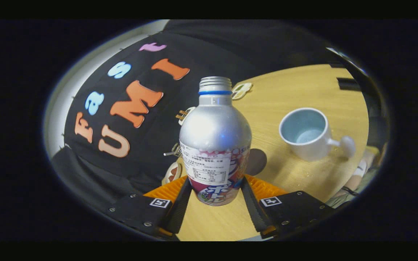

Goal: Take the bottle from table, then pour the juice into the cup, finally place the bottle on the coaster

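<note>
A silver metal bottle [214, 134] with a blue ring under its threaded neck and a printed label stands upright between my fingers. My gripper [216, 183] is shut on the bottle's lower body, one finger pressing each side. The bottle's base shows just over the wooden table [303, 90]. A white cup [305, 135] with a pale blue inside stands on the table beyond the fingers to the right, its handle pointing right. Right behind the bottle, between it and the cup, a dark round coaster [258, 161] lies flat, partly hidden by the bottle.
The black cloth wall [140, 152] runs close along the table's left side. A few small flat ornaments [241, 90] lie on the table at its foot. A person's hand [356, 177] shows past the table's right edge, near the cup.
</note>
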The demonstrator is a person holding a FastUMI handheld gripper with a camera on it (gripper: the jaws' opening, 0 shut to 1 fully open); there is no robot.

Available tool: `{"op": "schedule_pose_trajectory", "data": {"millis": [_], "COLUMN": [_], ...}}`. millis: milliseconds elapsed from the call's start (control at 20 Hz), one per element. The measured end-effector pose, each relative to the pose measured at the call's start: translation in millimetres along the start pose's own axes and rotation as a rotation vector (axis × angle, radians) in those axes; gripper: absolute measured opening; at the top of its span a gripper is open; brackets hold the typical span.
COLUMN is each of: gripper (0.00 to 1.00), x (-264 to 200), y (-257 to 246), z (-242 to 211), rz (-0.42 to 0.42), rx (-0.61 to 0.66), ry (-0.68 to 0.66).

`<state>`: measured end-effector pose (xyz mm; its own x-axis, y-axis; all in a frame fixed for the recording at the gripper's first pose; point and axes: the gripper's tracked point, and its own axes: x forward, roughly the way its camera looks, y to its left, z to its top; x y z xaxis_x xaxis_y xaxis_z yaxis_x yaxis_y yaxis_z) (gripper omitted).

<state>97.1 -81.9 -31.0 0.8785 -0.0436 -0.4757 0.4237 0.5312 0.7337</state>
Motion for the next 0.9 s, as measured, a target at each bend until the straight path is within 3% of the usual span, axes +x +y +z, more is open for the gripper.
{"op": "schedule_pose_trajectory", "data": {"millis": [300,450,550,750,900], "gripper": [0.75,0.75,0.75,0.76,0.76], "x": [5,20,27,70,92], "y": [23,12,15,9,-3], "z": [34,39,38,28,22], "rz": [-0.002,-0.076,-0.078,-0.102,-0.130], "rx": [-0.362,-0.540,-0.636,-0.768,-0.776], "ry": [-0.138,-0.175,-0.193,-0.182,-0.186]}}
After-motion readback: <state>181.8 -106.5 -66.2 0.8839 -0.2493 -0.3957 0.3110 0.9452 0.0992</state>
